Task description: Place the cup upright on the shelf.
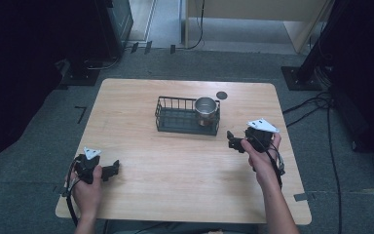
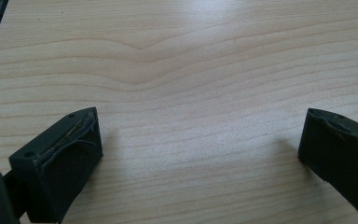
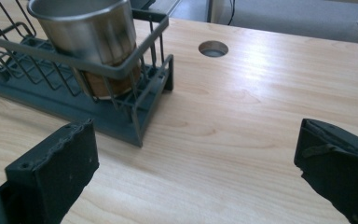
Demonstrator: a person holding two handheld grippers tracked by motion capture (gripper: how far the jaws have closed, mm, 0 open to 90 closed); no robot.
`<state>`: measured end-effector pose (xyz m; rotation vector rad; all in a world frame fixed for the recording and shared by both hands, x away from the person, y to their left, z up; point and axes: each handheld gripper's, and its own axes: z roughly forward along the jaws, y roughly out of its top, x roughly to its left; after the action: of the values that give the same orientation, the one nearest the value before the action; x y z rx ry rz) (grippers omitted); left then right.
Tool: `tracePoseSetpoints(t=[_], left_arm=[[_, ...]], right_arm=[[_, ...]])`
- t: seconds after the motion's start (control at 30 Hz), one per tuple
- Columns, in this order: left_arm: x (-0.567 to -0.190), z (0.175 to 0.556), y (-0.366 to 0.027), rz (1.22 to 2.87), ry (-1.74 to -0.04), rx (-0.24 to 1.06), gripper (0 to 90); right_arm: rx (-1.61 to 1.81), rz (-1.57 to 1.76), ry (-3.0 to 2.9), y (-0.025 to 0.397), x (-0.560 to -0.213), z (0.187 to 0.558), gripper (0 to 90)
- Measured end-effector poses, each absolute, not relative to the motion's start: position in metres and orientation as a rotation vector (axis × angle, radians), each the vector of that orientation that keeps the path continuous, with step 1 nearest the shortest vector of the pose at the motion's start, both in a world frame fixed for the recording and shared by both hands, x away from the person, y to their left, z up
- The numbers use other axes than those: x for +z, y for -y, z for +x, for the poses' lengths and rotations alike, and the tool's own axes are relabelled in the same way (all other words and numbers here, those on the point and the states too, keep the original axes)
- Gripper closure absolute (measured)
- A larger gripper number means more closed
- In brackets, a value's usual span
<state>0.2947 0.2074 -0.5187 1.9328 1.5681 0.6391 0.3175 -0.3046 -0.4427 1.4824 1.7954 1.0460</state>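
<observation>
Metal cup [image 1: 205,110] upright in wire basket [image 1: 175,115], both grippers empty

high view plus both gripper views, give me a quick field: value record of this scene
surface: wooden table
rack: dark wire basket, far centre of the table
cup: metal cup, upright inside the basket's right end
table hole: round cable hole, beyond the basket
left gripper: near left side of the table, open, fingers over bare wood
right gripper: right of the basket, open, holding nothing, pointed toward the cup's end
contact: neither gripper touches the basket or cup
</observation>
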Motion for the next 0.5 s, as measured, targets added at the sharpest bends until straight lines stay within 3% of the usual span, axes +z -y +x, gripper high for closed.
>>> tracePoseSetpoints(t=[0.5], left_arm=[[-0.519, 0.295, -0.207, 1.926, -1.578, 0.643, 0.0]], right_arm=[[0.997, 1.549, -1.767, 0.334, -0.466, 0.289, 0.0]])
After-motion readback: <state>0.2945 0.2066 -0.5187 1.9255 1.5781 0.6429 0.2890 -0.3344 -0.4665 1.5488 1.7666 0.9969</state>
